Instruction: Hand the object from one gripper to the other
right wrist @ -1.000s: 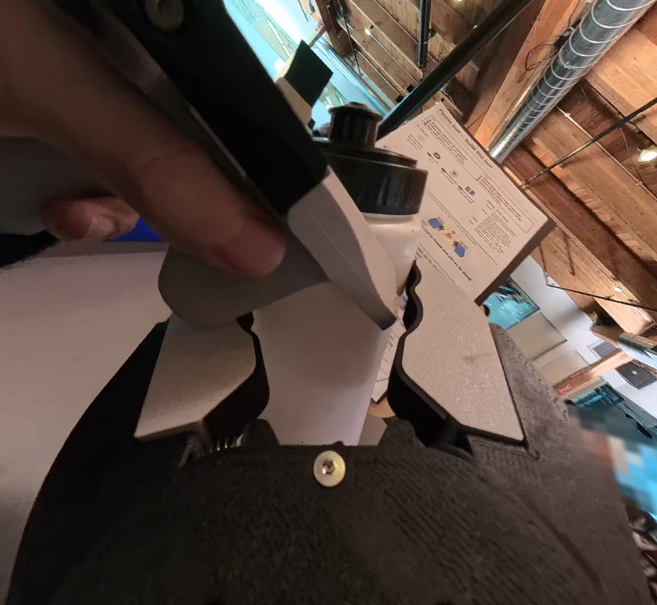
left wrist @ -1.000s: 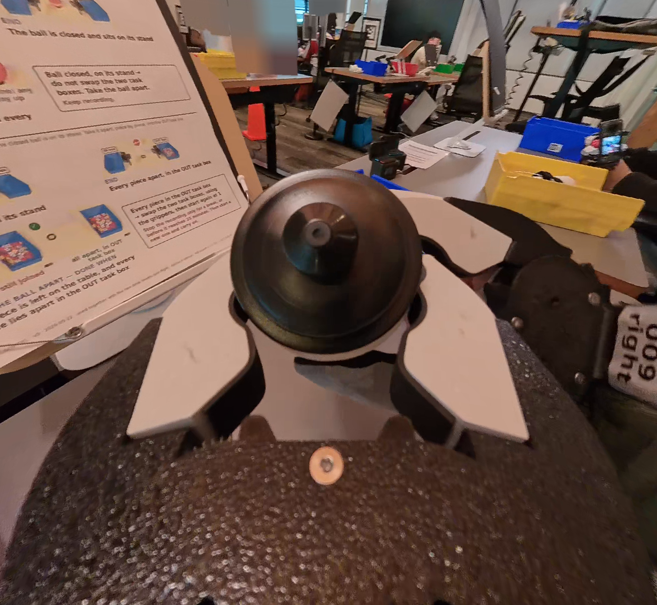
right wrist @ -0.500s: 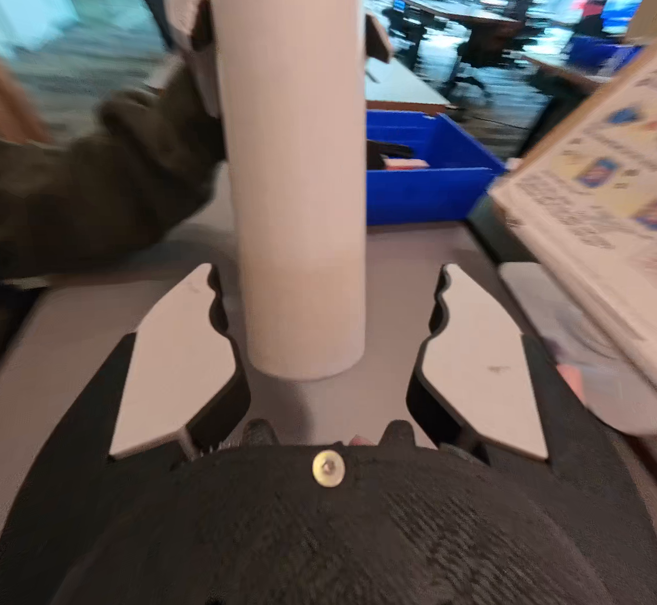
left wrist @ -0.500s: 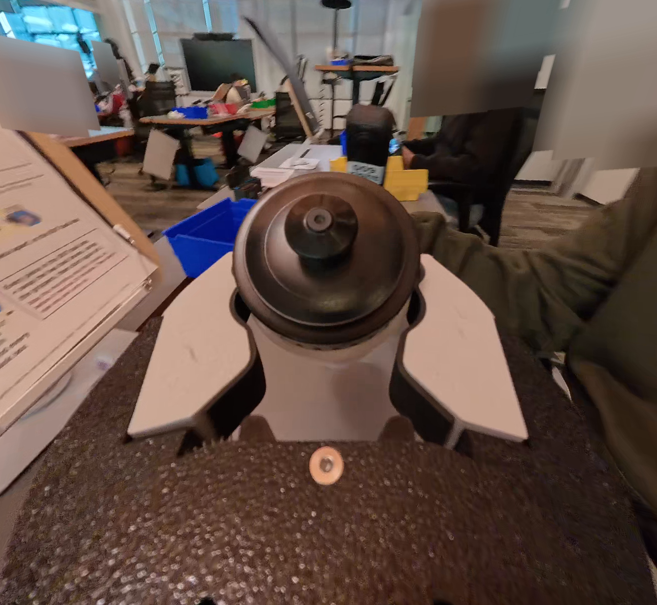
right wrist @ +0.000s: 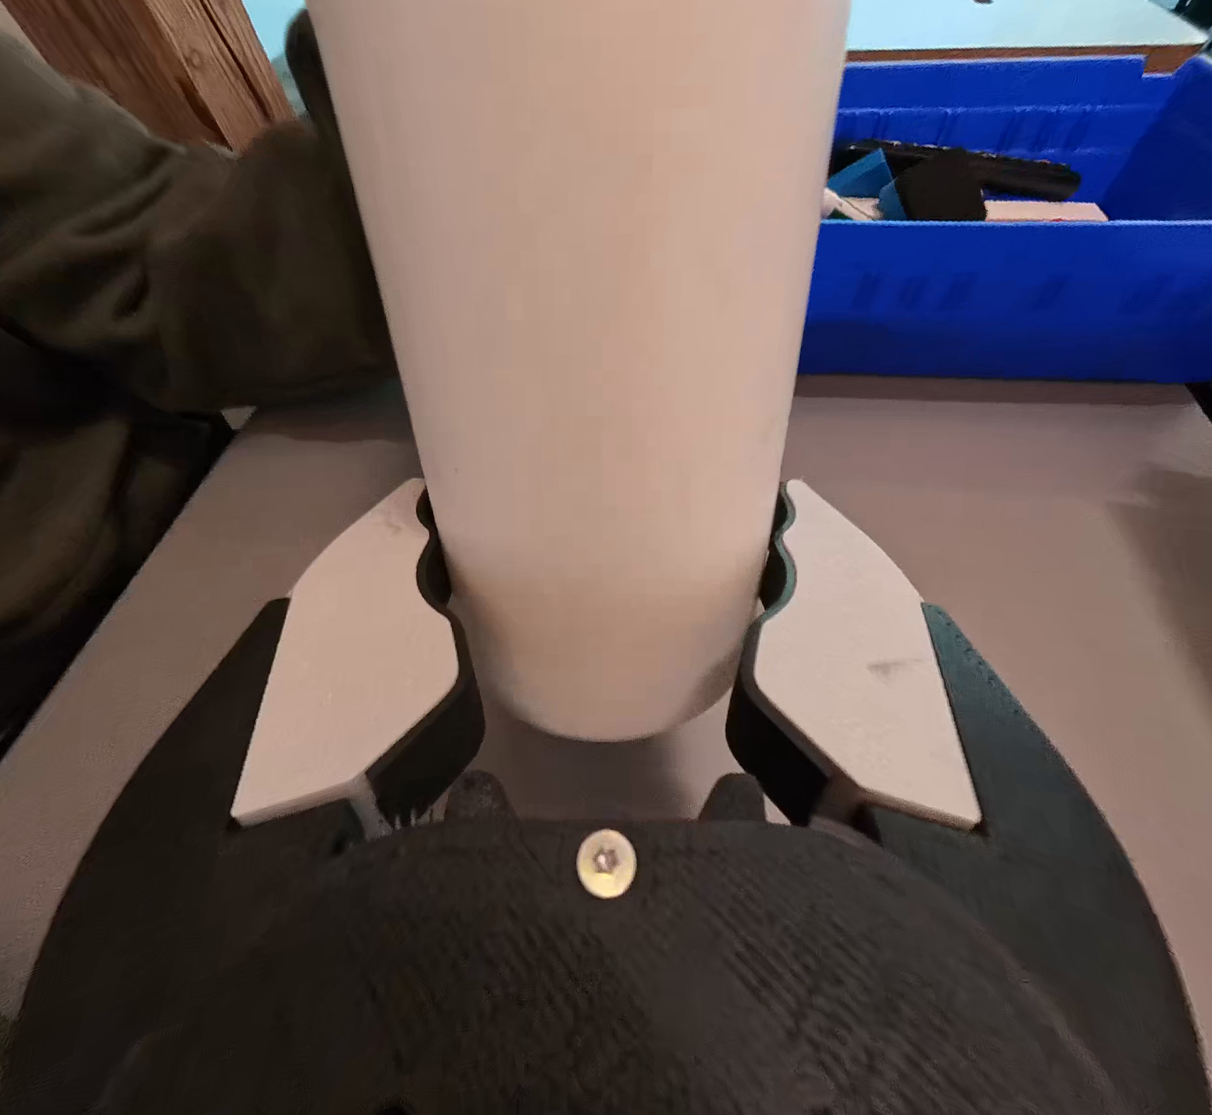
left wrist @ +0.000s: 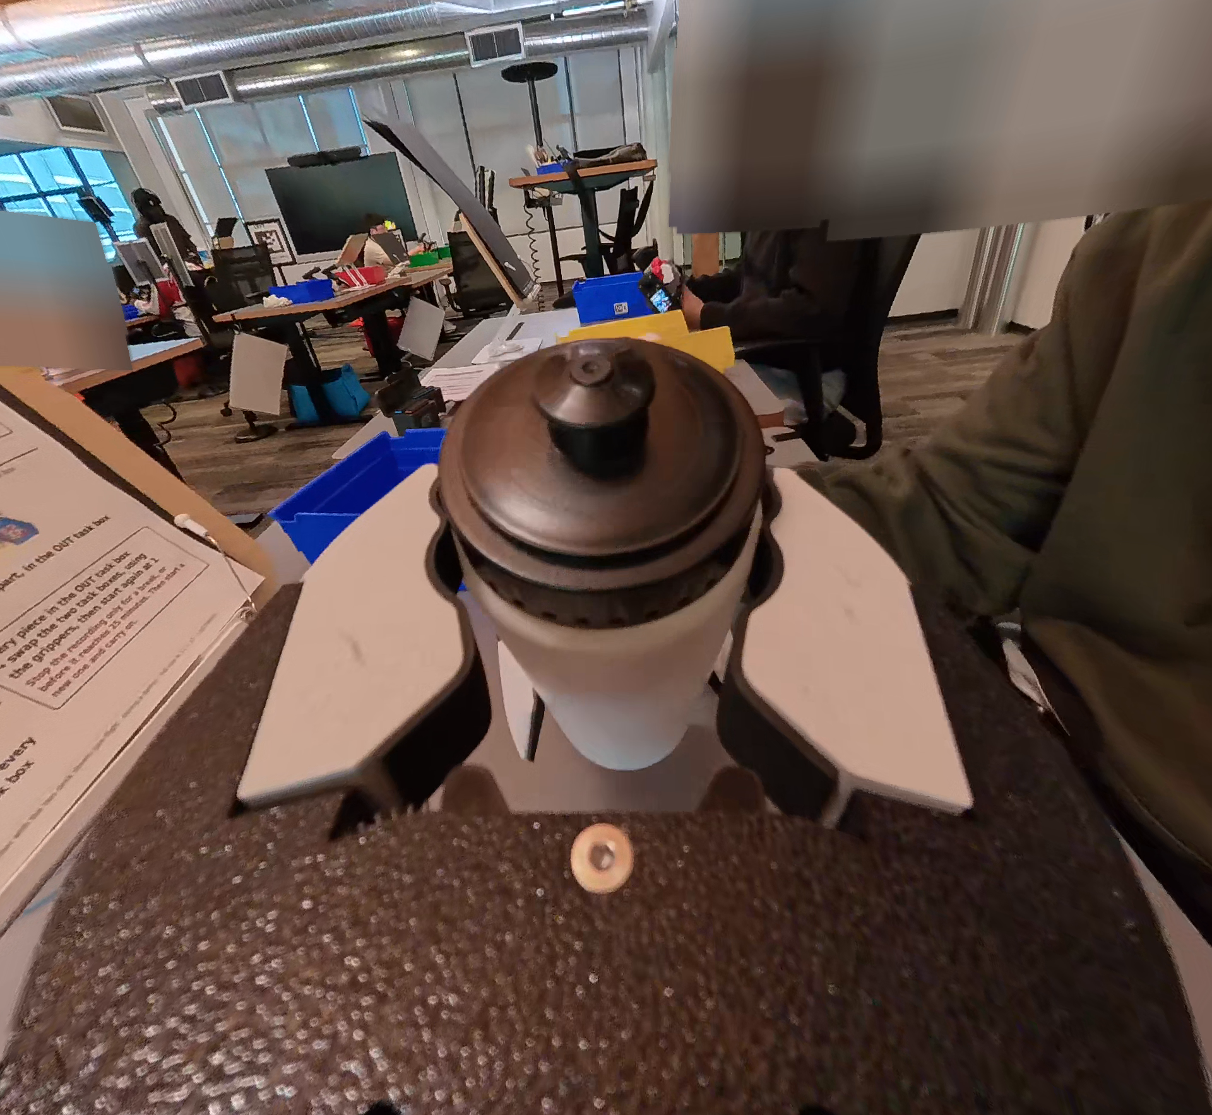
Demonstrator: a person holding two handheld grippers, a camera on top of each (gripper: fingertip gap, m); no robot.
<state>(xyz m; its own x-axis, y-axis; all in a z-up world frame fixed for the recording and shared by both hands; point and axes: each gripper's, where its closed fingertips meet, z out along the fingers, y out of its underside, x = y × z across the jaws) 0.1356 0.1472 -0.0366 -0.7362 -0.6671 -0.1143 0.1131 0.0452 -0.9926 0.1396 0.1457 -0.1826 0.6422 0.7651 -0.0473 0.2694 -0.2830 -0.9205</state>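
A white bottle with a black cap is being gripped by both grippers above a grey tabletop.

Left wrist view: the left gripper [left wrist: 600, 565] is clamping the bottle [left wrist: 606, 664] just under its cap [left wrist: 600, 474]. Right wrist view: the right gripper [right wrist: 603, 565] is pressing against the bottle's [right wrist: 590, 297] lower end, a blue bin [right wrist: 1010, 297] standing right of the bottle.

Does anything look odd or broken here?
Nothing broken or spilled. The white bottle hangs above the table, cap on, with both the left tongs and right tongs around it.
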